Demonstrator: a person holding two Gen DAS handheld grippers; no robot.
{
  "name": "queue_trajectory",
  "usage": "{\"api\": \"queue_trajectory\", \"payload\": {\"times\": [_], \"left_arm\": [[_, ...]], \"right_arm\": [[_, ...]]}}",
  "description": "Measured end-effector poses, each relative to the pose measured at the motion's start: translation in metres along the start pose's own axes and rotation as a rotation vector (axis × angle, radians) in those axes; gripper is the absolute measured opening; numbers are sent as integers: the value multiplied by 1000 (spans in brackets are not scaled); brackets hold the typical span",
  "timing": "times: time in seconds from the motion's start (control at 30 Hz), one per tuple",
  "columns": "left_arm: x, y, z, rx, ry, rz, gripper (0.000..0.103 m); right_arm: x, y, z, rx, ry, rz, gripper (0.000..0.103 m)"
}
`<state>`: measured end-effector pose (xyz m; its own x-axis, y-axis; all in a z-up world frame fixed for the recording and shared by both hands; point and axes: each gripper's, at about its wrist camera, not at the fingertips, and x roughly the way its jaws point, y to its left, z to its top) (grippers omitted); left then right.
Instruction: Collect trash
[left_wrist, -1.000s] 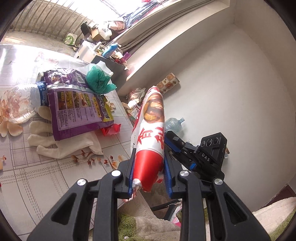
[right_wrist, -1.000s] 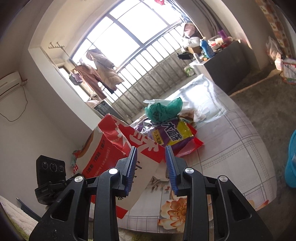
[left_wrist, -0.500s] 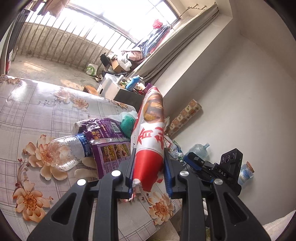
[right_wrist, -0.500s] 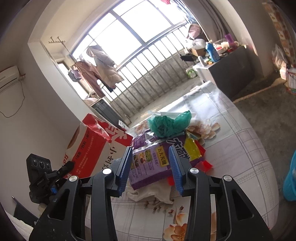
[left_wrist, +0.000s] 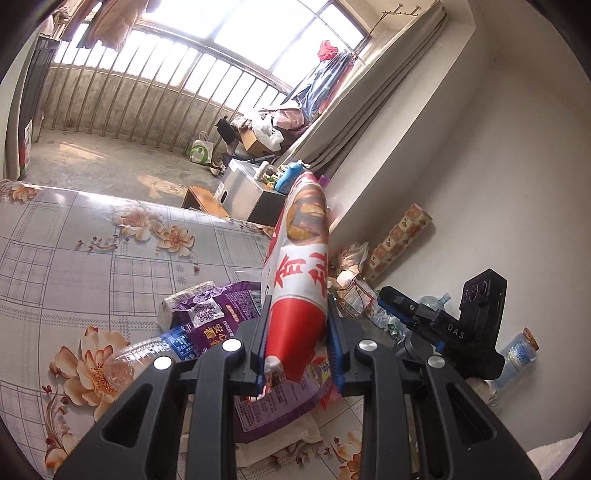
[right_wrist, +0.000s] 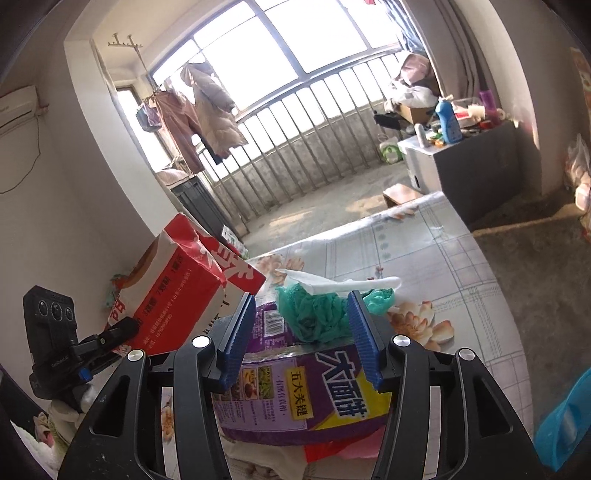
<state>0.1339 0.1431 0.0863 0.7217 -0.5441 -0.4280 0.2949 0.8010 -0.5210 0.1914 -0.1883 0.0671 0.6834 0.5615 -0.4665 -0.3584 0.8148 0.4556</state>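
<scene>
While the left gripper (left_wrist: 297, 345) stood clamped on the red-and-white bag (left_wrist: 299, 273), which rose upright between its pads, the right gripper (right_wrist: 301, 332) was opening with nothing gripped. On the floral table (right_wrist: 424, 251) ahead of it lay a purple snack packet (right_wrist: 306, 391), a green plastic bag (right_wrist: 317, 314), a white tissue (right_wrist: 343, 284) and a clear bottle (left_wrist: 136, 356).

Daylight floods through the blown-out window (right_wrist: 280, 48); fisheye edges curve darkly.
</scene>
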Motion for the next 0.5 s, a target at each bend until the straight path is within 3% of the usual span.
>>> {"api": "queue_trajectory", "payload": {"times": [0.2, 0.27, 0.3, 0.37, 0.5], "left_arm": [[24, 2, 10, 10, 10, 25, 25], [28, 1, 13, 19, 11, 28, 25], [31, 1, 14, 25, 12, 30, 25], [35, 0, 16, 34, 15, 31, 25], [40, -1, 18, 46, 20, 36, 25]], "right_arm": [[41, 7, 8, -186, 76, -10, 50], [53, 8, 9, -232, 108, -26, 45], [59, 7, 9, -248, 129, -24, 42], [67, 7, 9, -267, 172, -19, 24], [71, 5, 13, -280, 211, -6, 7]]}}
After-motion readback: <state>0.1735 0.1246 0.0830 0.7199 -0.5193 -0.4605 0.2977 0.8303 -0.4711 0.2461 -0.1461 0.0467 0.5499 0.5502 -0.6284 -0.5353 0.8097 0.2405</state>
